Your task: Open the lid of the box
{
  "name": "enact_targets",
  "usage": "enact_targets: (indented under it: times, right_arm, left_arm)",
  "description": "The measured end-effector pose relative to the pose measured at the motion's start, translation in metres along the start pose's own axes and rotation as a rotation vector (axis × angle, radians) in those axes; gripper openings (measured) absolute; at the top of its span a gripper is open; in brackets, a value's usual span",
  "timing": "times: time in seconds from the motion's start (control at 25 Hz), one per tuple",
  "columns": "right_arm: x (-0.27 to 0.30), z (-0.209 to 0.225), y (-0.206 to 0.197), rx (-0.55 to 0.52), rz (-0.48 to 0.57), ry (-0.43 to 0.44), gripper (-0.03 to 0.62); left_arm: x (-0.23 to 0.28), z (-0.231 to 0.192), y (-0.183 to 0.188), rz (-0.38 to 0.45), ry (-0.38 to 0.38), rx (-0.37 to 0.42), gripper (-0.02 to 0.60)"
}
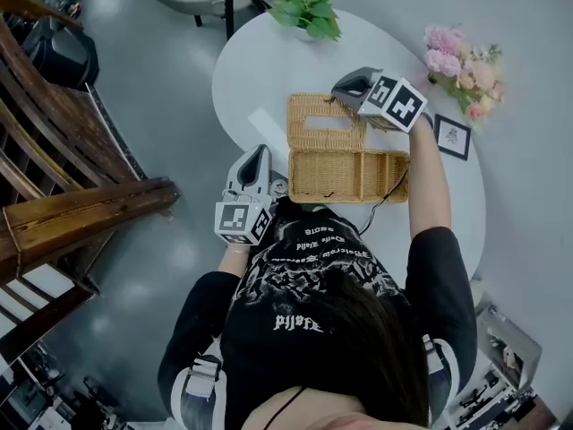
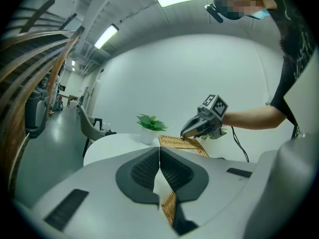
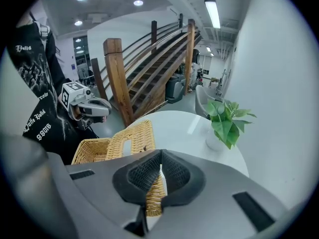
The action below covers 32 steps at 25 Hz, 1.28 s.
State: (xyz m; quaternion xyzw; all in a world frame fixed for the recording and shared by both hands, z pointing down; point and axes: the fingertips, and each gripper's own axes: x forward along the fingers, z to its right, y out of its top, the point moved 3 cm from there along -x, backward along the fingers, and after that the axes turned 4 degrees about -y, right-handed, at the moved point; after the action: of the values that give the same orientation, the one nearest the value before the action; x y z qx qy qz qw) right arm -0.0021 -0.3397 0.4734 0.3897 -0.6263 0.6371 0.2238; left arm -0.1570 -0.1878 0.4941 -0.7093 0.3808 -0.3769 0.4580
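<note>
Table: a white oval tabletop (image 1: 260, 70), with the person leaning over its near edge.
Box: a rectangular wicker box (image 1: 347, 177) sits near that edge, long side toward the person, with nothing inside that I can see.
Lid: the wicker lid (image 1: 327, 104) is already swung open, lying back on the far side of the box and joined to it along the far long wall. It has an oblong slot cut through the middle.
Right gripper: the right gripper (image 3: 159, 156) points downward at the lid's far right corner. Its pads are pinched together on the woven edge, and a strip of wicker shows between them.
Left gripper: the left gripper (image 2: 159, 151) sits low and nearly level, just off the box's left end and not touching it. Its pads are pressed tip to tip with nothing held; only tabletop and a corner of the box show through the gap behind them.
Cable: a thin dark cable (image 1: 389, 195) trails from the right forearm past the box's right end.
Around: a small potted plant (image 1: 309, 9) stands at the table's far edge. Pink flowers (image 1: 457, 61) and a small framed card (image 1: 452, 137) are on the right, and a wooden stair rail (image 1: 81, 209) runs along the left.
</note>
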Motion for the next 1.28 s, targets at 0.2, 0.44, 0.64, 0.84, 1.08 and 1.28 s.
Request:
enact_targets:
  times: [0.2,0.44,0.64,0.84,1.08,1.28]
  right_arm:
    - [0.012,0.007,-0.009,0.03,-0.011,0.022,0.032]
    - [0.028,0.015,-0.022,0.053,-0.022,0.05,0.032]
    - [0.042,0.019,-0.034,0.088,-0.038,0.076,0.032]
    - [0.054,0.02,-0.043,0.136,-0.054,0.115,0.032]
    - [0.067,0.019,-0.054,0.176,-0.079,0.154,0.032]
    - [0.08,0.017,-0.064,0.222,-0.107,0.187,0.032]
  left_arm:
    - [-0.001,0.0,-0.003,-0.014,0.01,-0.001,0.023]
    - [-0.001,0.001,-0.005,-0.03,0.022,0.005,0.023]
    - [-0.001,0.003,-0.008,-0.042,0.025,0.017,0.023]
    - [-0.003,0.003,-0.009,-0.052,0.035,0.017,0.023]
    - [-0.005,0.003,-0.009,-0.059,0.037,0.022,0.023]
    - [-0.004,0.0,-0.011,-0.07,0.037,0.023,0.023]
